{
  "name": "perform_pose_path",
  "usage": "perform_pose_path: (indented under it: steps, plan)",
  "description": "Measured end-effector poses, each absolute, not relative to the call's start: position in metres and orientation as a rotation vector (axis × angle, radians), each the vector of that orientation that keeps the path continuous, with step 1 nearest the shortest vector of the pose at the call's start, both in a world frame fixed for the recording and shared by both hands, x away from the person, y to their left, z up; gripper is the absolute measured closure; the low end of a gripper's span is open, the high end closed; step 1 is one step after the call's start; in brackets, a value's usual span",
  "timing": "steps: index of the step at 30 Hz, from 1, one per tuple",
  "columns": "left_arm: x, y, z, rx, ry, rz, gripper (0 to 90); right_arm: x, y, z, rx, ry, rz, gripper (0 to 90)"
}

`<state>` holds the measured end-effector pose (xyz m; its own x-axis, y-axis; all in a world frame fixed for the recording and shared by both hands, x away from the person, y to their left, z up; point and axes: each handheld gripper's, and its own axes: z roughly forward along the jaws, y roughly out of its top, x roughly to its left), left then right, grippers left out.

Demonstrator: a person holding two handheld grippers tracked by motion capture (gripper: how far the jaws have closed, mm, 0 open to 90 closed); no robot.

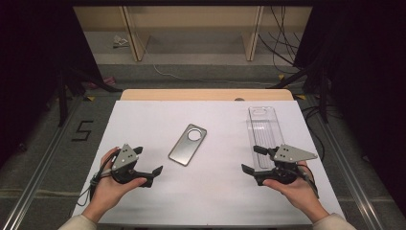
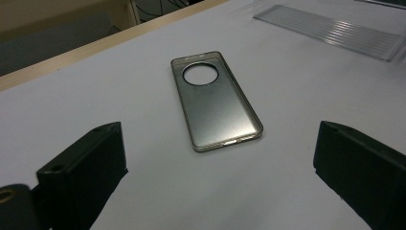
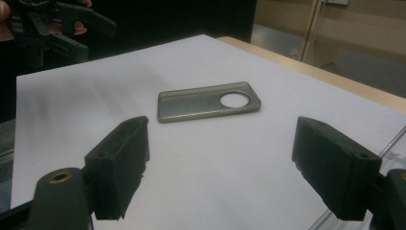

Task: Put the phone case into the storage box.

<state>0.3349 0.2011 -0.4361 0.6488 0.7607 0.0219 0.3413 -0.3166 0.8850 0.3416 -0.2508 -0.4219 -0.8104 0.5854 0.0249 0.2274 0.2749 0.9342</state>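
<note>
a grey translucent phone case (image 1: 187, 144) lies flat on the white sheet (image 1: 210, 191) near the middle of the high view, turned at a slant with its round camera cutout (image 1: 194, 135) toward the upper right. it lies hollow side up, its low rim showing in the right gripper view (image 3: 208, 101). in the left gripper view the phone case (image 2: 215, 100) sits in the centre of the frame, cutout at the top, on bare sheet ahead of the jaws.

the left gripper (image 1: 152, 165) is at the lower left of the high view, held in the person's left hand (image 1: 111, 184), jaws spread wide with nothing between them. it is clear of the case, down and to the left of it. the right gripper (image 1: 251, 159) is at the lower right, in the right hand (image 1: 294, 187), jaws likewise apart and empty, pointing left toward the case and well apart from it.

a clear plastic tray (image 1: 264, 134) lies lengthwise at the right of the high view, its near end just beside the right gripper; whether they touch i cannot tell. it also shows at the upper right of the left gripper view (image 2: 330, 31). the left gripper appears at the upper left of the right gripper view (image 3: 57, 26).
</note>
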Motion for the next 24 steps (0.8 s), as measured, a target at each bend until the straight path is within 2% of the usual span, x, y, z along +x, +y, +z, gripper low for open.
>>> perform_pose_path:
  steps: [8, 11, 13, 15, 17, 18, 24]
  plan:
    - [0.336, 0.202, -0.437, 1.913, 0.882, 0.563, 8.2, 0.341, -0.250, -0.422, 0.742, 2.228, 1.541, 21.1]
    - [0.340, 0.202, -0.435, 1.918, 0.936, 0.620, 25.0, 0.342, -0.250, -0.422, 0.742, 2.225, 1.541, 21.0]
    - [0.346, 0.202, -0.435, 1.936, 1.013, 0.655, 52.2, 0.342, -0.250, -0.422, 0.744, 2.228, 1.539, 21.0]
    - [0.353, 0.201, -0.438, 1.974, 1.055, 0.671, 74.2, 0.343, -0.249, -0.423, 0.740, 2.228, 1.541, 21.0]
    - [0.360, 0.200, -0.441, 1.995, 1.101, 0.635, 86.2, 0.343, -0.249, -0.423, 0.742, 2.231, 1.537, 21.0]
    - [0.365, 0.198, -0.443, 2.010, 1.121, 0.601, 89.6, 0.343, -0.248, -0.423, 0.741, 2.232, 1.537, 21.0]
    - [0.392, 0.187, -0.456, 2.087, 1.132, 0.530, 89.9, 0.343, -0.248, -0.423, 0.741, 2.236, 1.531, 21.0]
